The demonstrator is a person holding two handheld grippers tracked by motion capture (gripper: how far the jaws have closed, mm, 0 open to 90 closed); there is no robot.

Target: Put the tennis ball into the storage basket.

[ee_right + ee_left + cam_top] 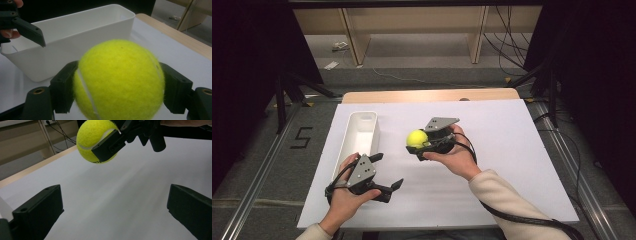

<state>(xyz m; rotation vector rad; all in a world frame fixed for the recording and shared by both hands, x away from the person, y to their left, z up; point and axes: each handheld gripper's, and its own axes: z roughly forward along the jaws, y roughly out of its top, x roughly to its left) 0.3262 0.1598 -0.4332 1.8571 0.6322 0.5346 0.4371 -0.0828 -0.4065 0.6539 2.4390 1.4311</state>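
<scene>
A yellow tennis ball [416, 138] hangs above the middle of the white board, clamped between the jaws of my right gripper [419, 142]. In the right gripper view the ball [120, 80] sits squeezed between both black jaws, with the white bin [75, 40] just behind it. The left gripper view shows the ball [93, 138] from below, held off the surface. My left gripper [387, 171] rests low near the board's front left, jaws spread wide and nothing between them; its jaws also frame bare board in its own view [115, 215].
The long white bin [358, 136] lies lengthwise on the left part of the white board [512, 165], apparently with nothing inside. A wooden table edge [432, 95] runs along the back. Shelving and cables stand beyond on the floor.
</scene>
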